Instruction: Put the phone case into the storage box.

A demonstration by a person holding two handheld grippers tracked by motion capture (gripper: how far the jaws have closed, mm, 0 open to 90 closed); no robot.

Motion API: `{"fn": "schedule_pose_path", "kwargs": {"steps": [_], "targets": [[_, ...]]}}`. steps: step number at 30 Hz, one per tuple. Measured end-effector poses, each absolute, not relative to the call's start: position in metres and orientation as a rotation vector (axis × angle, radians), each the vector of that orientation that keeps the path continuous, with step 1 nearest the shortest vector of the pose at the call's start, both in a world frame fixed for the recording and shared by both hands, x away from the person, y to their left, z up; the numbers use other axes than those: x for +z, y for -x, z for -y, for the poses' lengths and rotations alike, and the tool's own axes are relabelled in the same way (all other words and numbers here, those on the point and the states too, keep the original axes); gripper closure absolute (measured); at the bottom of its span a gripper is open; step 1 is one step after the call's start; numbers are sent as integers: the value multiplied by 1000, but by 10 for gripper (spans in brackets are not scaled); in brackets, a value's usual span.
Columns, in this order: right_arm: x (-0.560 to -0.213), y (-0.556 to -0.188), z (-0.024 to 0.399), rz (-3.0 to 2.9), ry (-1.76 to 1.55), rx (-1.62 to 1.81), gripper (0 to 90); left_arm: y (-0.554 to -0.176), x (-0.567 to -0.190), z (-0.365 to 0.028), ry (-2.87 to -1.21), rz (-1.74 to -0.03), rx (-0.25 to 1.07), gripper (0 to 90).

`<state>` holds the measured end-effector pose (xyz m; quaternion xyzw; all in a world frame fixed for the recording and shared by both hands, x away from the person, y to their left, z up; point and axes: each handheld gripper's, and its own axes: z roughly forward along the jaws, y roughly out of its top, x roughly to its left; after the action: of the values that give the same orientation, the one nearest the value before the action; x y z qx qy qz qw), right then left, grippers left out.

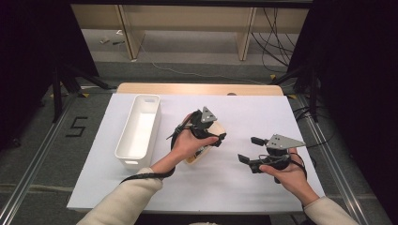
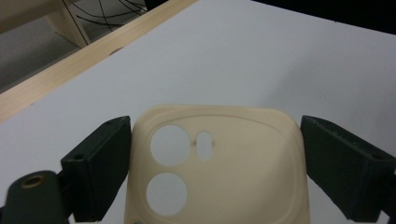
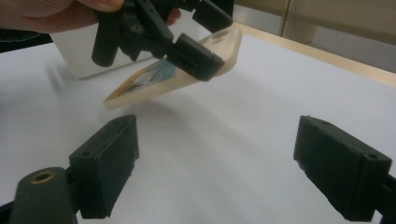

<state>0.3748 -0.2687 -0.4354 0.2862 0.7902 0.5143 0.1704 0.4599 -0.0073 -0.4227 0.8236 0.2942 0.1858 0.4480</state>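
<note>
While the left gripper (image 2: 212, 172) is clamped on a cream phone case (image 2: 215, 168), one jaw on each long edge, the case rides lifted w/ its far end higher and near end dipping toward the worktop (image 1: 253, 117). In the right gripper view the case (image 3: 187, 70) hangs tilted, clear of the white surface, a shadow beneath it. Side-edge grip makes sense: the case is thin and flat, so pinching across its width is prob. the easiest way to get it off the surface w/o sliding under it. Camera cut-outs face the left gripper's camera, so the back of the case is up.

In the high view the left gripper (image 1: 206, 129) sits just right of the bin (image 1: 139, 131), a long white open tray lying front-to-back. Judging by that, the case is likely headed into the bin; it's beside it, not over it yet.

Right gripper (image 3: 217, 168) has jaws wide apart, nothing between them, hovering over bare worktop; in the high view it (image 1: 253, 149) is well apart from the case, pointing left toward it, prob. waiting or ready to steady things.

Count: 2 grippers, 1 case, 1 bin, 1 worktop w/ white cover. Bin interior looks empty from above.
</note>
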Motion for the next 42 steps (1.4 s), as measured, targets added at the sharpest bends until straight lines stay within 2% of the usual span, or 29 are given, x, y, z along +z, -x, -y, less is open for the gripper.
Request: {"fn": "schedule_pose_path", "kwargs": {"steps": [16, 42], "targets": [[-435, -375, 268, -2243, -810, 1463, 151, -464, -395, -13, -1914, -779, 528, 114], [-435, -375, 269, -2234, -813, 1474, 151, -464, -368, -36, -1804, -816, 593, 114]]}}
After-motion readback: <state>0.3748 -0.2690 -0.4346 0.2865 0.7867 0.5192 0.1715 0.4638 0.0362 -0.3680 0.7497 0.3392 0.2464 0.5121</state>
